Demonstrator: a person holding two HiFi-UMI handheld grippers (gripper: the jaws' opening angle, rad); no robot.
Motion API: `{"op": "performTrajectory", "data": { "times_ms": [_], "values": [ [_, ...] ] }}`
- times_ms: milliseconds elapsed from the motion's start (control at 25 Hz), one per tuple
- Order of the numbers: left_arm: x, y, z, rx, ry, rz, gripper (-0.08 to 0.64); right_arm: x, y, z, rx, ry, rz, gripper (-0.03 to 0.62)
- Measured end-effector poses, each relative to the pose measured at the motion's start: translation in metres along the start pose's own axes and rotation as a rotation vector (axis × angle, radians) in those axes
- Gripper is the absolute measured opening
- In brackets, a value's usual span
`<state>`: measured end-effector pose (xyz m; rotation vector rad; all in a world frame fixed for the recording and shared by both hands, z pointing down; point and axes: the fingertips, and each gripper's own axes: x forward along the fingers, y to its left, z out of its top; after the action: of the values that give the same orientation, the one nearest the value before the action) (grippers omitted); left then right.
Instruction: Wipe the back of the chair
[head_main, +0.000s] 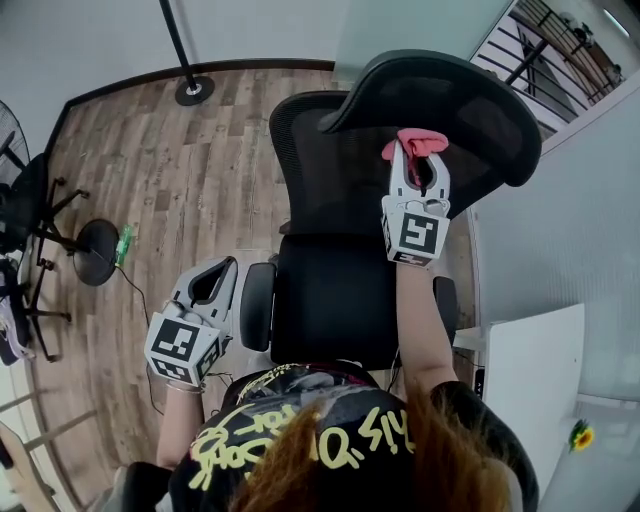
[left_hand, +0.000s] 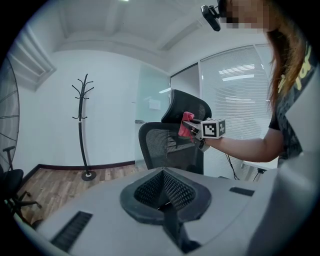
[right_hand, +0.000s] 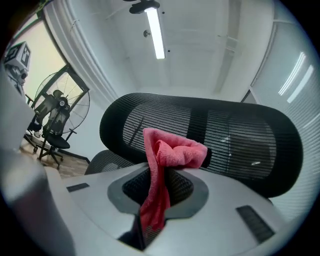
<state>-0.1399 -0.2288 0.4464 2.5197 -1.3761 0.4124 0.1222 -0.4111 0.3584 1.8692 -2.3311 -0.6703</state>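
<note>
1. Where the right claw (head_main: 419, 152) (right_hand: 161, 186) reaches forward over the chair (head_main: 335, 290), its jaws are clamped on a pink-red cloth (head_main: 421, 144) (right_hand: 169, 151); one end of the cloth hangs down between the jaws and the rest bunches into a fold above them.
2. The cloth is held up at the black mesh headrest (head_main: 450, 95) (right_hand: 235, 135), just under its lower edge in the head view. Whether the cloth actually touches the mesh cannot be told.
3. The left gripper view shows this from the side: the cloth (left_hand: 185, 125) sits where the headrest (left_hand: 192, 105) meets the mesh backrest (left_hand: 160, 145).
4. The left claw (head_main: 207, 287) (left_hand: 163, 186) hangs low on the person's left, beside the chair's left armrest (head_main: 256, 305). Its jaws are together with nothing between them, and it is well apart from the cloth.
5. The chair faces the person, its seat (head_main: 335, 300) nearest and the backrest (head_main: 315, 150) beyond, tilting away.
6. Around it lies a wooden floor (head_main: 190, 170), with a black coat stand (head_main: 183, 55) (left_hand: 83, 125) near the far wall.
7. A second dark chair (head_main: 45, 230) stands at the left edge, and a white tabletop (head_main: 530, 375) sits at the right, just beside the chair.
8. The right gripper view also shows a standing fan (right_hand: 70, 102) by the window.
</note>
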Motion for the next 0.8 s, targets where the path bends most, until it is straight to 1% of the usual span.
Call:
{"op": "performTrajectory", "data": {
  "times_ms": [240,480,600,800],
  "values": [
    [-0.006,0.012,-0.002,-0.005,-0.006,0.014,-0.008,0.008,0.024,0.005,0.031,0.003,0.023,0.061],
    [-0.006,0.014,-0.001,-0.005,-0.015,0.016,-0.008,0.01,0.041,0.011,0.072,0.003,0.047,0.061],
    [-0.006,0.014,-0.002,-0.005,-0.015,0.01,-0.008,0.013,0.056,0.015,0.104,-0.004,0.071,0.061],
    [-0.009,0.013,0.001,-0.002,-0.017,0.004,-0.008,0.016,0.087,0.028,0.146,-0.02,0.14,0.061]
  ]
}}
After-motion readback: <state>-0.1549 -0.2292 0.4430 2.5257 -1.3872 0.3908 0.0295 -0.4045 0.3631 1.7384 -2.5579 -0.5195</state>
